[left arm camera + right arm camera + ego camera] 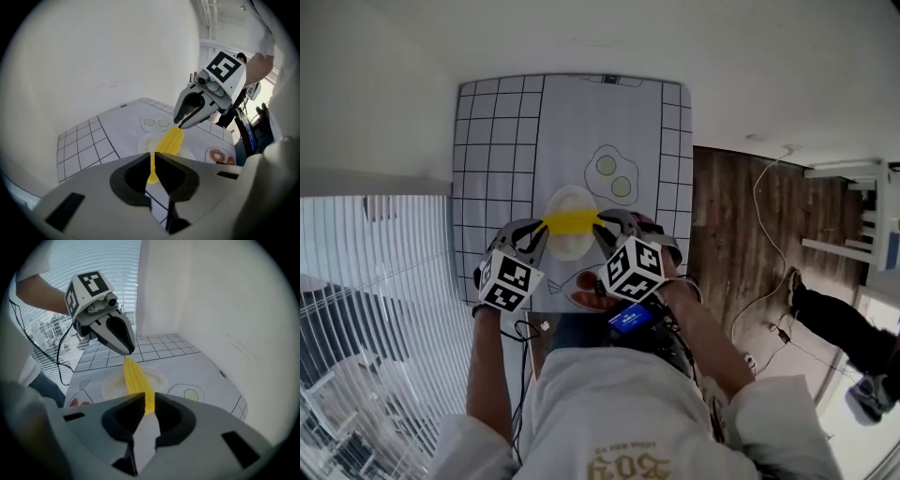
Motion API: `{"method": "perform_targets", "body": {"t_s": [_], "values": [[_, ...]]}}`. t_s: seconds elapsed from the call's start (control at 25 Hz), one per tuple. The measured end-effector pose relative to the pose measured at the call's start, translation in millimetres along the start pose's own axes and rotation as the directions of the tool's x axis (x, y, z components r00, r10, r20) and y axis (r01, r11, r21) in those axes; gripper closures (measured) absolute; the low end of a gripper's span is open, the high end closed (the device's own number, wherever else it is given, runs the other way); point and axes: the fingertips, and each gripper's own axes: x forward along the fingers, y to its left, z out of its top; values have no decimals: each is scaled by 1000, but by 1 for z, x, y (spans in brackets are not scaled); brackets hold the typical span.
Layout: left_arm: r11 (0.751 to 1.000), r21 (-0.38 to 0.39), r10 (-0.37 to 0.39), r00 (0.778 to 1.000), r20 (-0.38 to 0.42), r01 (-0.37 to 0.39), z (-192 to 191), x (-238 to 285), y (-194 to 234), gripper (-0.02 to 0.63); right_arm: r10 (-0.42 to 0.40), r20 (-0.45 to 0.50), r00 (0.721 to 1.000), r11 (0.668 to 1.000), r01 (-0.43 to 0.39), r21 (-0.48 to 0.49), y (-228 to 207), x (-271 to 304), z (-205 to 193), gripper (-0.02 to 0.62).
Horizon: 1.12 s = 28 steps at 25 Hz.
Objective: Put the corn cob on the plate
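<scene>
A yellow corn cob (570, 221) hangs level just above the white plate (571, 249), held by its two ends. My left gripper (542, 228) is shut on its left end and my right gripper (602, 225) on its right end. In the left gripper view the corn cob (170, 140) runs from my left gripper (153, 161) over the plate (146, 143) to the right gripper's tips (180, 124). In the right gripper view the cob (135, 377) reaches from my right gripper (149, 404) across the plate (111, 386) to the left gripper's tips (128, 352).
The plate lies on a white mat (497, 169) with a black grid and drawn fried eggs (613, 175); a drawn doughnut (584, 298) lies near me. A wall stands behind, window blinds (366, 281) at left, wood floor (741, 234) with cables and a person's legs (834, 323) at right.
</scene>
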Motion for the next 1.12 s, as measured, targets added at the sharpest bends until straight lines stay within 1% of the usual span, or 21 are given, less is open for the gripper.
{"method": "perform_targets", "body": {"t_s": [0.04,0.08,0.16,0.28,0.36,0.48,0.56,0.68,0.8,0.88,1.0,1.12], "values": [[1000,-8,23,1000,13,-23,3,-1,1,582,-16,15,1000,1000,16,5,-3,-3,2,548],[999,-17,41,999,23,-41,5,-3,2,597,-30,28,999,999,29,12,-5,-7,4,566],[997,-42,60,997,46,-59,11,-6,0,598,-51,46,998,998,50,29,-8,-14,6,588],[993,-80,93,990,102,-85,24,-18,-2,598,-70,79,994,997,67,46,-10,-29,9,588],[989,-94,124,982,141,-111,36,-27,-3,598,-83,123,989,994,73,87,-13,-44,14,588],[985,-106,159,966,206,-139,56,-44,-5,598,-126,189,974,982,94,166,-21,-67,21,588],[980,-128,180,950,254,-151,72,-57,-7,598,-163,212,964,974,123,189,-28,-79,22,588],[969,-176,225,916,333,-173,94,-78,-4,598,-218,245,945,962,166,218,-39,-96,24,589],[959,-209,265,867,422,-192,117,-103,-4,598,-271,302,914,942,188,278,-49,-120,31,589],[955,-215,284,837,468,-204,128,-119,-5,598,-316,347,883,923,202,326,-55,-140,39,588],[948,-213,315,799,512,-237,142,-140,-5,598,-380,408,830,898,225,379,-64,-169,51,589],[936,-226,352,759,548,-270,155,-161,-4,598,-414,456,788,882,224,414,-66,-191,64,589]]}}
